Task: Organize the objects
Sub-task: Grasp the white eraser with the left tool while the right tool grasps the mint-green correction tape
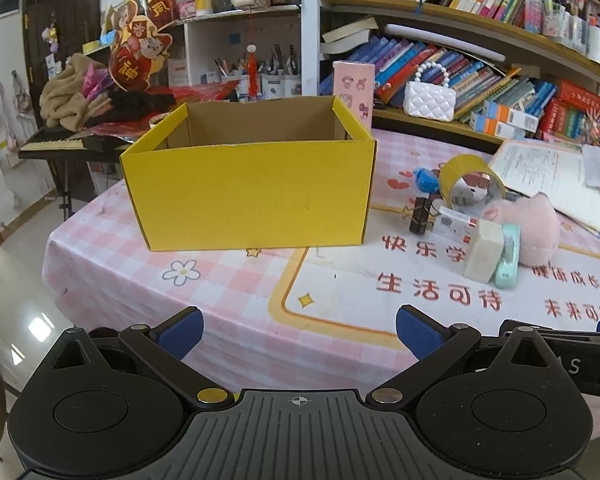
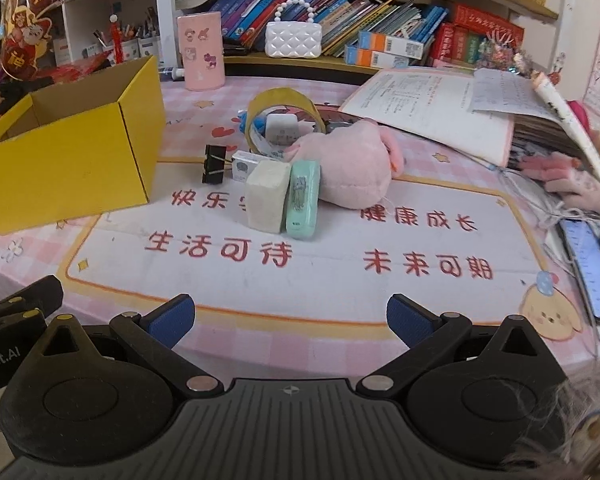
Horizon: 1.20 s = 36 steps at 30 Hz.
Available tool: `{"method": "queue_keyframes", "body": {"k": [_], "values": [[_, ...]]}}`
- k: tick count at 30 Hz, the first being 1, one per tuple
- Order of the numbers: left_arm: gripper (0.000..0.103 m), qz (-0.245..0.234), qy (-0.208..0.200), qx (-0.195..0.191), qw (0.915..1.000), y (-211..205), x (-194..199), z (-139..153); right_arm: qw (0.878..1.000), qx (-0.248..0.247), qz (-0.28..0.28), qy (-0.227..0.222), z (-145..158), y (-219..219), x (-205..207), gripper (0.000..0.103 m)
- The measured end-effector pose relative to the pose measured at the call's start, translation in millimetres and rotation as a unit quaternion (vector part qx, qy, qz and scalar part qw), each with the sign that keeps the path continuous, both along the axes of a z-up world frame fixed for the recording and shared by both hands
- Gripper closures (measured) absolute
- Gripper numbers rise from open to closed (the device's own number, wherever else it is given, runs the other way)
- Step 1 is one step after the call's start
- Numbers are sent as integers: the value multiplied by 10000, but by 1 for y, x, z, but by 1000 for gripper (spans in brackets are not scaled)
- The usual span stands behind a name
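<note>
Pink checkered tablecloth, yellow box empty, clutter right of it. Both left gripper and right gripper spread, holding nothing; probably grab the beige block first.

blue toy behind tape roll

Item count, tabletop

One yellow box; one tape roll; one binder clip; one cream block; one mint case; one pink plush; one small white carton; one pink cup; one phone; two grippers: left gripper, right gripper.
</note>
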<state>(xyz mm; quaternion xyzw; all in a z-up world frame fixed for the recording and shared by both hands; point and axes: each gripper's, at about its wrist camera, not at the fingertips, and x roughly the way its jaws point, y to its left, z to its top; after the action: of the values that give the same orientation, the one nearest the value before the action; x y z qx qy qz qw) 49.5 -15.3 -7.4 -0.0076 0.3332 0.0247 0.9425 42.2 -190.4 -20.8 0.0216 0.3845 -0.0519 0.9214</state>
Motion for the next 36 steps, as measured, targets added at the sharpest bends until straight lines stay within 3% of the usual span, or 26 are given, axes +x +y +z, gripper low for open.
{"method": "queue_keyframes", "body": {"k": [4,9,12,21,25,27,29,32,36], "values": [[0,118,62,-185,9997,-5,12,-1,9999,129,86,6,-1,-13,17,5],[0,259,296,-510,9979,-12,28,-6,9994,223,271,-15,-6,-31,43,42],[0,361,323,-564,9972,-18,35,-6,9980,518,353,30,-10,-46,63,56],[1,465,321,-670,9962,-35,45,0,9928,1030,607,57,-22,-70,108,63],[1,335,319,-748,9961,-43,50,2,9879,1246,914,-150,-21,-72,118,65],[1,245,288,-750,9965,-49,55,4,9844,1346,1119,-162,-22,-72,123,79],[1,213,282,-767,9964,-54,60,4,9815,1438,1263,-97,-23,-74,129,80],[2,171,329,-846,9957,-60,70,0,9755,1706,1383,-78,-16,-90,126,81],[2,23,404,-840,9956,-72,89,-9,9773,1472,1520,-60,-6,-112,105,81]]}}
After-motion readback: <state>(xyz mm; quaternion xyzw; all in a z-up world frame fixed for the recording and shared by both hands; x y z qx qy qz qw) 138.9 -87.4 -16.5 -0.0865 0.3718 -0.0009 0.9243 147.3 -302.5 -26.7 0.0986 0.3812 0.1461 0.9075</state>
